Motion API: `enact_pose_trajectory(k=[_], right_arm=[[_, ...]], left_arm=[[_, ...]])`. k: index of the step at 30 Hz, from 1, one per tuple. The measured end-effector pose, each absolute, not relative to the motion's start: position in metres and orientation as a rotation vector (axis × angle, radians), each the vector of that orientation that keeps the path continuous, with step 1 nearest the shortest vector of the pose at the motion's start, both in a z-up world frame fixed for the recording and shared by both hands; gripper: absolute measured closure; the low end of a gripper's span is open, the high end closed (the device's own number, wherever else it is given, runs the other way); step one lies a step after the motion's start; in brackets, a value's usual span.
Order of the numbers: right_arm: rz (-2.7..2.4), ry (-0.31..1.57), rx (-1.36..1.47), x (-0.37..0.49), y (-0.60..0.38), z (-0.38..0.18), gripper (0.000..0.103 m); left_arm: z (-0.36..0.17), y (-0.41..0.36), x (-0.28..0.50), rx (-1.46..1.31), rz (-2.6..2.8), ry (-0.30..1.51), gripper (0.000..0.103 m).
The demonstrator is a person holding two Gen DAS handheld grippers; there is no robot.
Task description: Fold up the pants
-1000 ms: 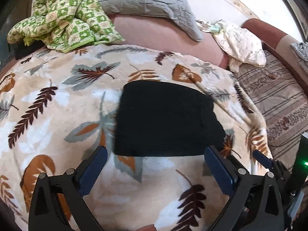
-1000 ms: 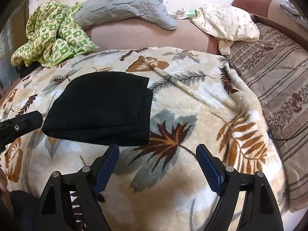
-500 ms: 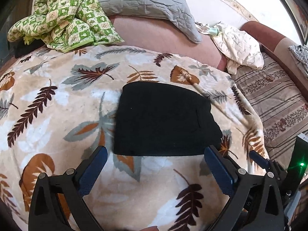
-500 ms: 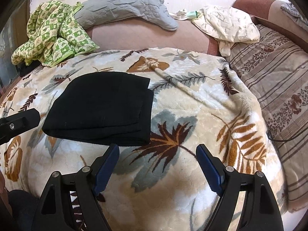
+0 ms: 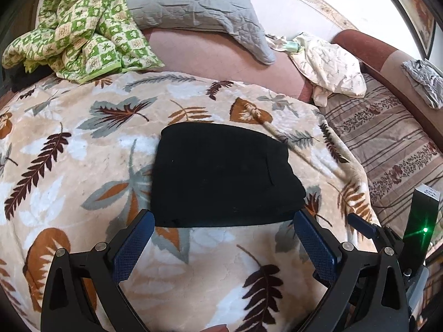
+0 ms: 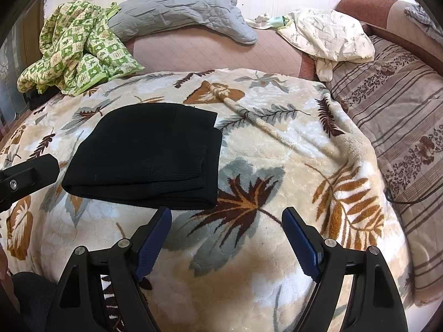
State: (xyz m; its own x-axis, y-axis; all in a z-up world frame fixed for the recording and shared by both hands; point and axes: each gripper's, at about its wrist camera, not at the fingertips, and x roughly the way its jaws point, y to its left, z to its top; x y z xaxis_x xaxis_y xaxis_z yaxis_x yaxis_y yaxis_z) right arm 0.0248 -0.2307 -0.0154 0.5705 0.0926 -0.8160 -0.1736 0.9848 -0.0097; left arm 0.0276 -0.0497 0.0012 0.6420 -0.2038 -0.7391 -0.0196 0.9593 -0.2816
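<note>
The black pants (image 5: 221,174) lie folded into a compact rectangle on the leaf-patterned blanket (image 5: 83,149). In the right wrist view the pants (image 6: 149,155) sit left of centre, with folded layers showing at their near edge. My left gripper (image 5: 223,238) is open and empty, just short of the pants' near edge. My right gripper (image 6: 227,232) is open and empty over the blanket (image 6: 277,166), to the right of the pants. Part of the left gripper's body (image 6: 25,177) shows at the left edge of the right wrist view.
A green checked quilt (image 5: 80,25) and a grey pillow (image 5: 199,5) lie at the back. A cream cloth (image 5: 329,63) lies at the back right beside a striped bedsheet (image 5: 387,144). A black device with a green light (image 5: 422,221) shows at the right.
Both grippers have drawn back slightly from the folded pants and stayed open. The pants have not moved.
</note>
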Motion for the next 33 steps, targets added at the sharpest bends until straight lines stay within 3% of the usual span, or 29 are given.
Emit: enact_pose_trajectory(k=[33], right_arm=[[0.171,0.944,-0.099,0.024,-0.229,-0.014,0.02]], left_arm=[[-0.001,-0.054,0.035,-0.226,-0.02,0.929,0.001]])
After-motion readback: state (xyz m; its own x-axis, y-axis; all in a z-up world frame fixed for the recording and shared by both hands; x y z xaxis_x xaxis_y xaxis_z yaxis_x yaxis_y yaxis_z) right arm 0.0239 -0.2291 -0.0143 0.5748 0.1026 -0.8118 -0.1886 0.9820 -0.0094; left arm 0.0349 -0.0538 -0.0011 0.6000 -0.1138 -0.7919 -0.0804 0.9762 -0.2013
